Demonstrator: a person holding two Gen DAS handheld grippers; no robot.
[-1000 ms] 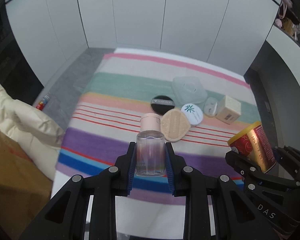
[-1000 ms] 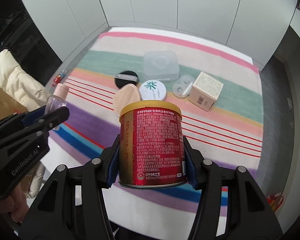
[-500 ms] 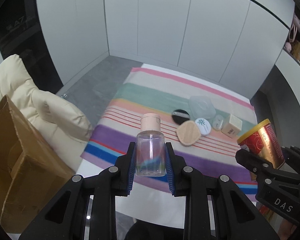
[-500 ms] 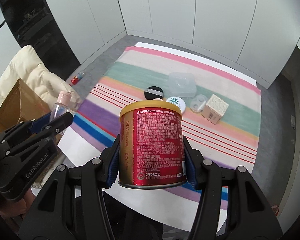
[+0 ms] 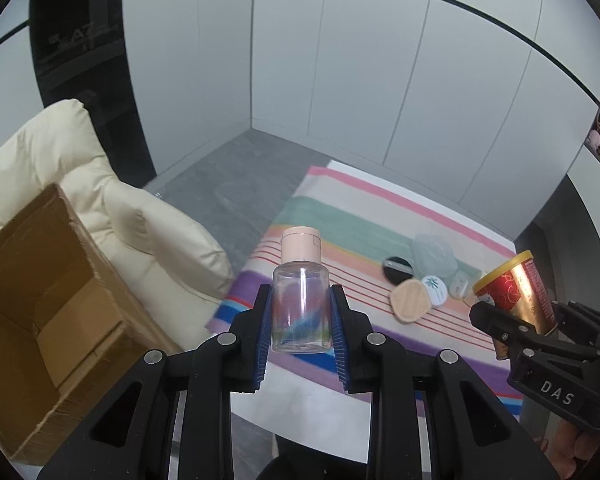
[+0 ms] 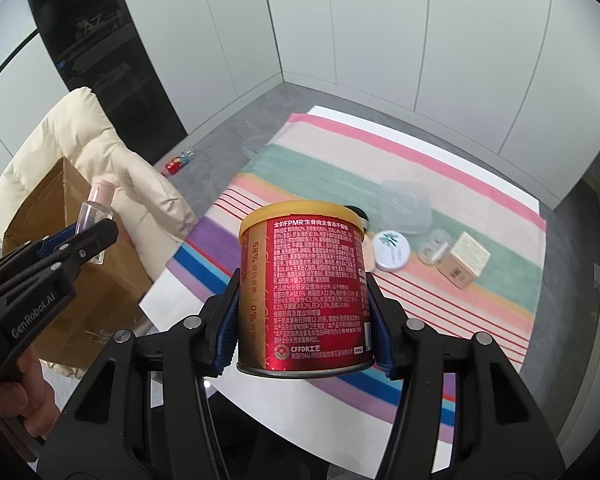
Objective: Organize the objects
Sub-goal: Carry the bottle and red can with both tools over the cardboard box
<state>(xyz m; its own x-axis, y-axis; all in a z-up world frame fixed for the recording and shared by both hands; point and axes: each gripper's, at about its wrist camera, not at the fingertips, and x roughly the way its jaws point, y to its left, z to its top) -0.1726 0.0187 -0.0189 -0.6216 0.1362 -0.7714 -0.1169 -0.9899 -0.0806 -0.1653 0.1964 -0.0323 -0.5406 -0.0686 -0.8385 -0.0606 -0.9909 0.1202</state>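
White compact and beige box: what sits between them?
A small clear case lies between the white compact and the beige box; right wrist view shows it.

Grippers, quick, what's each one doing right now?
Left gripper: shut on the clear bottle with the pink cap.
Right gripper: shut on the red can with the yellow lid.

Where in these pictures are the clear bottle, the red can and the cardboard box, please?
clear bottle [image 5: 300, 312], left wrist view, on its see-through body.
red can [image 6: 304, 292], right wrist view, on its printed label.
cardboard box [image 5: 32, 280], left wrist view, on its inner wall.
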